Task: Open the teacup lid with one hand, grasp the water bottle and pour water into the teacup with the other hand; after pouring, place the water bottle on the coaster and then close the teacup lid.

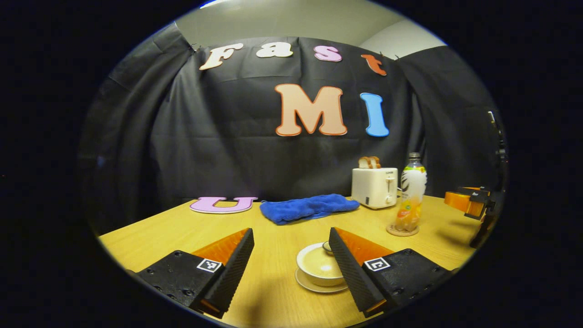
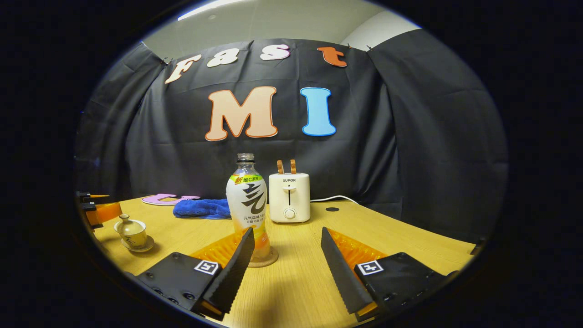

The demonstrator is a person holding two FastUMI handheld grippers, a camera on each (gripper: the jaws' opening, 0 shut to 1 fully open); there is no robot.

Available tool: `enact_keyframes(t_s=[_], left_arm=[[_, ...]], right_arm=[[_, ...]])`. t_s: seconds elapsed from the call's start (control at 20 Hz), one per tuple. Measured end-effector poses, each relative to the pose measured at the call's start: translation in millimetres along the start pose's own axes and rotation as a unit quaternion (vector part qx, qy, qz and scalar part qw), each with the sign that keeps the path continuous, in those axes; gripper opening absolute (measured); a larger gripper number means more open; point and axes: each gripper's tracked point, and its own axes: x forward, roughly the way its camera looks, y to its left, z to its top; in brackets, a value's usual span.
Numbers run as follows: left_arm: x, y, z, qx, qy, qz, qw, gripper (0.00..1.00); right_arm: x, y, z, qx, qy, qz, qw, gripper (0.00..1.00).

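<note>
— Teacup (image 1: 319, 266) first: it sits on its saucer (image 1: 314, 286) near the front of the wooden table (image 1: 282, 228), lid (image 2: 124, 222) on as far as I can see from the right gripper view. So nothing's been opened.

— And the water bottle (image 2: 247, 202)?

— Upright on the coaster (image 2: 266, 260), just in front of the toaster (image 2: 289, 197), cap off by the look of it. Not picked up.

— The grippers?

— The left gripper (image 1: 291, 248) has its jaws spread wide, the teacup just beside its right finger, nothing pinched. The right gripper (image 2: 287, 250) is spread too, the bottle just past its left finger, not touched.

— So all of it's left?

— I'd say so: lift the lid, pour, bottle back on the coaster, lid closed. The blue towel (image 1: 309, 207) lies further back, out of the way.
</note>
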Motion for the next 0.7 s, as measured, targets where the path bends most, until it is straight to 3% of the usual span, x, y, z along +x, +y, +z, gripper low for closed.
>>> enact_keyframes(t_s=[0.25, 0.4, 0.55, 0.7], left_arm=[[-8.6, 42.6, 0.3, 0.004, 0.002, 0.114, 0.993, 0.97], [-17.7, 59.4, -0.3, 0.005, 0.003, 0.165, 0.986, 0.97], [-20.5, 65.9, -0.4, 0.006, 0.003, 0.192, 0.981, 0.97], [-19.9, 65.5, -1.1, 0.005, 0.002, 0.193, 0.981, 0.96]], right_arm=[[-0.5, -1.3, 0.4, 0.0, 0.0, -0.002, 1.0, 0.94], [0.2, -2.0, -0.2, 0.0, 0.0, -0.005, 1.0, 0.94], [-0.4, -3.1, -0.3, 0.0, -0.001, -0.008, 1.0, 0.94], [-0.3, -4.2, -1.0, -0.001, -0.001, -0.01, 1.0, 0.94]])
